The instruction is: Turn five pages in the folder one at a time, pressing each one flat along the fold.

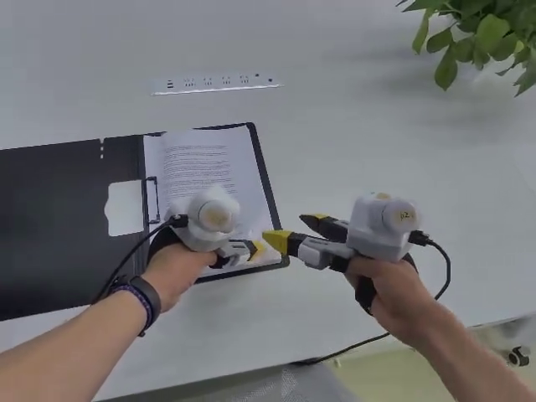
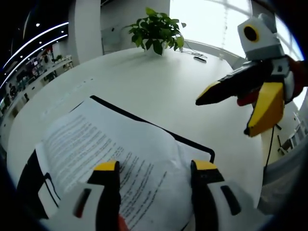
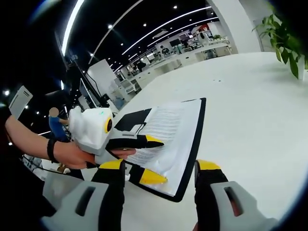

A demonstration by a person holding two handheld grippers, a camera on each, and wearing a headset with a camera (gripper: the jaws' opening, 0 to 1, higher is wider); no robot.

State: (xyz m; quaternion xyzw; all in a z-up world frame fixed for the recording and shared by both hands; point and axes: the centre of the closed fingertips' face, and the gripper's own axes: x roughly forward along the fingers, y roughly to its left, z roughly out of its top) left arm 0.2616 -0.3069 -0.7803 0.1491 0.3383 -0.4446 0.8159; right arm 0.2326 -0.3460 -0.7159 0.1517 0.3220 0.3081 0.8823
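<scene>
A black folder [image 1: 59,226] lies open on the white table, its printed top page [image 1: 205,167] on the right half. My left gripper [image 1: 251,249] hovers open at the page's near right corner; in its own view the jaws [image 2: 156,166] straddle the slightly bulging page [image 2: 110,139] without pinching it. My right gripper [image 1: 291,230] is just right of the folder's corner, pointing left at it, open with nothing held. Its own view has the open jaws [image 3: 160,165] aimed at the page [image 3: 171,130] and the folder's edge [image 3: 192,159]. It also appears open in the left gripper view [image 2: 225,115].
A power strip [image 1: 216,82] is set into the table behind the folder. A potted plant [image 1: 481,38] stands at the far right. The folder's clip [image 1: 151,197] runs along the fold. Cables trail from both grippers toward the near table edge.
</scene>
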